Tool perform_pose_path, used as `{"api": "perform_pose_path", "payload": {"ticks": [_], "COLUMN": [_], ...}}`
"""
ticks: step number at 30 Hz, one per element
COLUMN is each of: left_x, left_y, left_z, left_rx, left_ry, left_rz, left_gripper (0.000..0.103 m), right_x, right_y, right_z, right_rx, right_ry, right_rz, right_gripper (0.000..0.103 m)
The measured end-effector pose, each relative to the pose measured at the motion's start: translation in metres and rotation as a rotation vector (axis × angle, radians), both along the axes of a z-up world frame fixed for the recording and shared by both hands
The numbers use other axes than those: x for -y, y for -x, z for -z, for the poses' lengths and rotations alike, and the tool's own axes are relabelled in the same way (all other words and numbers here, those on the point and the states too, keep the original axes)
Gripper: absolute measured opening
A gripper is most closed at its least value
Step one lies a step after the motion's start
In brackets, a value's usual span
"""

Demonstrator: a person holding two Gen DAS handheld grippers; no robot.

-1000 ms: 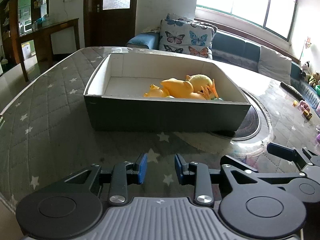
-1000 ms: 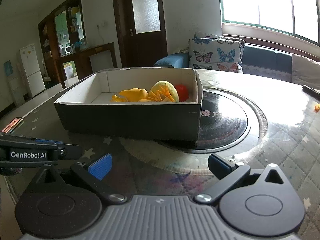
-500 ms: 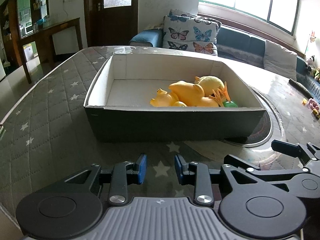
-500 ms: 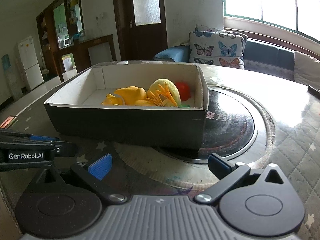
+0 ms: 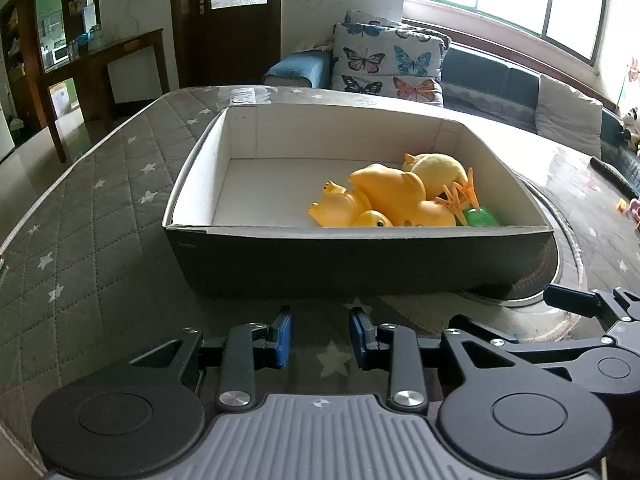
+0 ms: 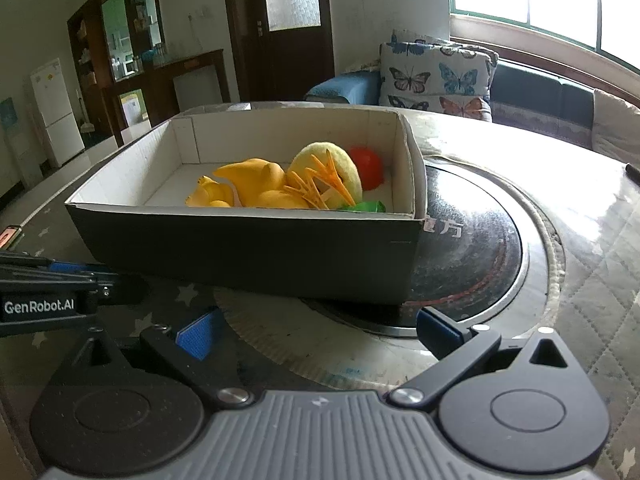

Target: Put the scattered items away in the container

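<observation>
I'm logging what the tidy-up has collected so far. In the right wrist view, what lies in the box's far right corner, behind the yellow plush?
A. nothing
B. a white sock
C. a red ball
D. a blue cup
C: a red ball shows behind the yellow plush inside the box.

we are in a home, in what looks like a living and dining room. we see a sofa (image 5: 500, 80) under a wide window (image 5: 516, 4) with butterfly cushions (image 6: 436, 76), a dark wooden door (image 6: 288, 28) and a wooden cabinet (image 6: 120, 40). a white fridge (image 6: 54, 112) stands in the far corner, and a quilted, star-patterned cloth (image 5: 92, 216) covers the table.
</observation>
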State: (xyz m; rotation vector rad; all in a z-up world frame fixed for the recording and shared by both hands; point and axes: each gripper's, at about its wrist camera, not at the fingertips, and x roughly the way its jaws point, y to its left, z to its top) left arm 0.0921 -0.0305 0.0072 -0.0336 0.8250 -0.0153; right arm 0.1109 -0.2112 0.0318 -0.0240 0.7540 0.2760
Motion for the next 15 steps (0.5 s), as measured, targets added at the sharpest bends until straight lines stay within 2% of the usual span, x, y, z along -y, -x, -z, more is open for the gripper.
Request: {"api": "perform_pose_path", "payload": {"ticks": [15], "left_x": [-0.008], "left_y": [-0.014], "left_z": [0.004], "left_rx": [-0.044], "left_ry": [0.043], "left_rz": [-0.033], "left_gripper": [0.032], "right_x": [-0.006], "right_y": [-0.014], "right_z": [0.003], "right_rx": [-0.015], "right_ry": [0.009], "right_rz": [-0.016], "right_gripper": [0.103]}}
